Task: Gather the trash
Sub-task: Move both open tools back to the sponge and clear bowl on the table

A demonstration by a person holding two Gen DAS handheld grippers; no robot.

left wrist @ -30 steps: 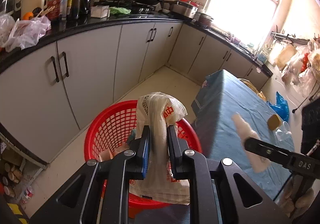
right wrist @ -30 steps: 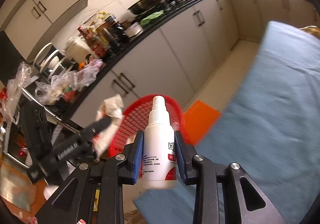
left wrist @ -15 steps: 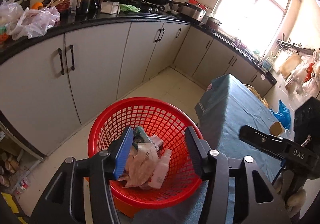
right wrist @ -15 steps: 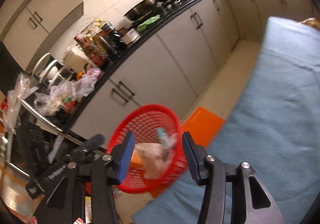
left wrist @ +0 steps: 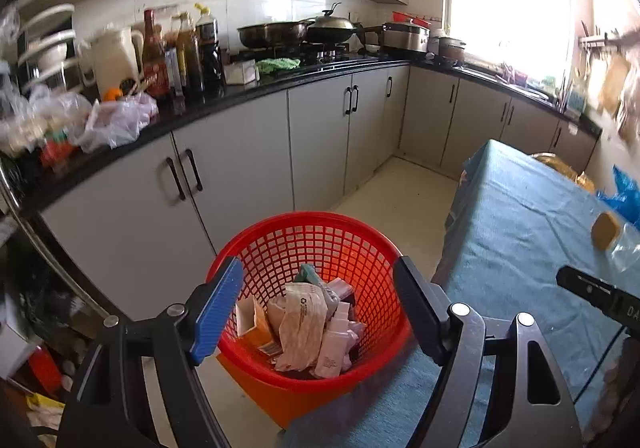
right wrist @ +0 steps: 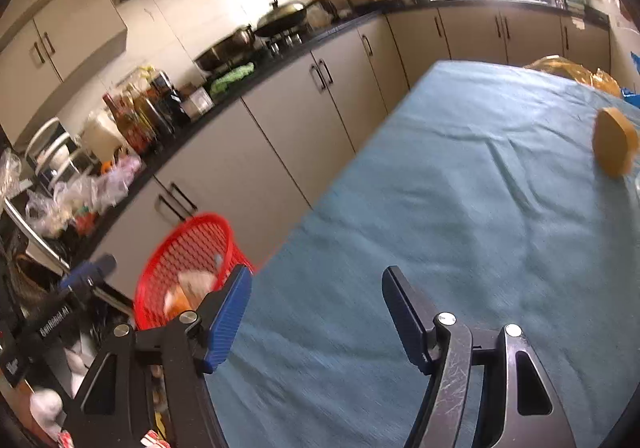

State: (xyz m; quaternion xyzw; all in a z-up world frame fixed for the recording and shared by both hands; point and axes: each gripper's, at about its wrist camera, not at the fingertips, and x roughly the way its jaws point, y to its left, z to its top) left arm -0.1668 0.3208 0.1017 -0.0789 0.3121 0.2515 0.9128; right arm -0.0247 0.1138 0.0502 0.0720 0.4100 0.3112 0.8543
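The red basket (left wrist: 308,248) beside the table (left wrist: 520,232) now holds several pieces of trash: a crumpled bag (left wrist: 300,318), a white bottle (left wrist: 334,348) and small boxes. I judge the task to be well advanced. On the table, far from the basket, a brown-capped jar (right wrist: 614,146) is left, perhaps the next item.

One second ago the left gripper (left wrist: 318,302) pinched the bag and the right gripper (right wrist: 316,318) the bottle. Now both are wide open and empty. The left hangs over the basket; the right has turned from the basket toward the table.
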